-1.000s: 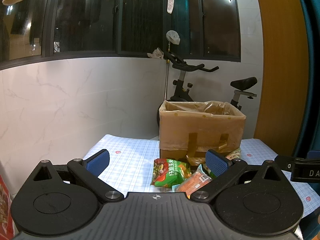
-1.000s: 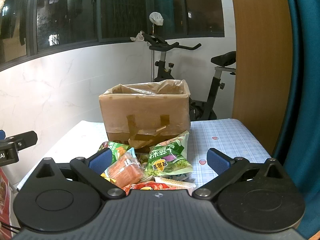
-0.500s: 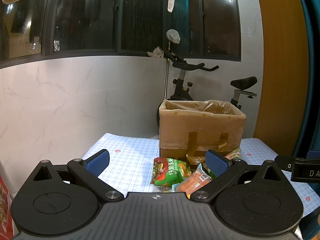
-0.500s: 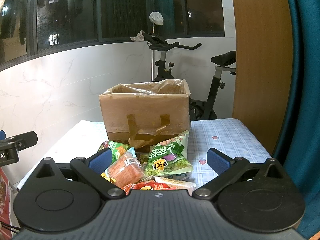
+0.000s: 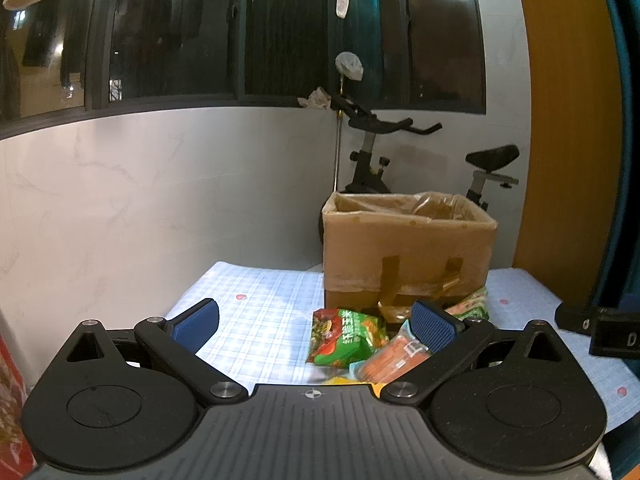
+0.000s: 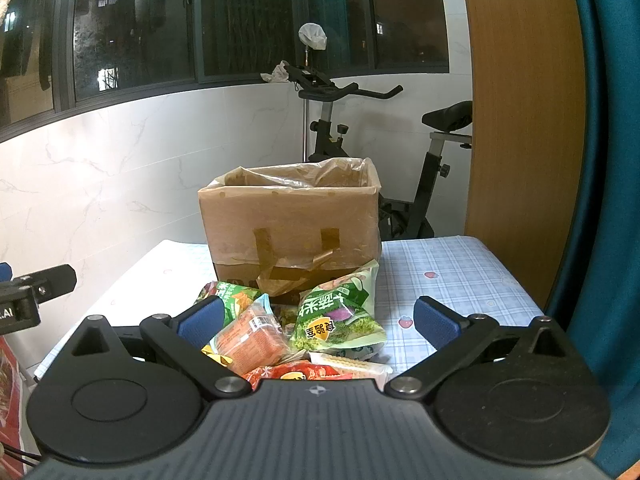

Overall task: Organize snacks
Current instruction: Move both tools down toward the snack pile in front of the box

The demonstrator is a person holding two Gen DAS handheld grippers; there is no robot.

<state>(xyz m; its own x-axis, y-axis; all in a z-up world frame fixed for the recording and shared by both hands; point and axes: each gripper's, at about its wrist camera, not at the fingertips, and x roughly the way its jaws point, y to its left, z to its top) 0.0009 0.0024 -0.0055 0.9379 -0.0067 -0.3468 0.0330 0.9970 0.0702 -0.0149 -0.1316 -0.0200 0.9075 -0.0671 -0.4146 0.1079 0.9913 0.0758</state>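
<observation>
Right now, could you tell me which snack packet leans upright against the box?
The green packet with purple print; it rests tilted against the cardboard box, while the others lie flat.

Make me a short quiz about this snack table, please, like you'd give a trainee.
1. True or false: the cardboard box is open at the top.
2. Is the right gripper holding anything?
3. Where does the snack pile lie: A) inside the box, B) on the checked tablecloth in front of the box, C) on the exercise bike?

Key: 1. True. 2. No, it is open and empty. 3. B.
</observation>
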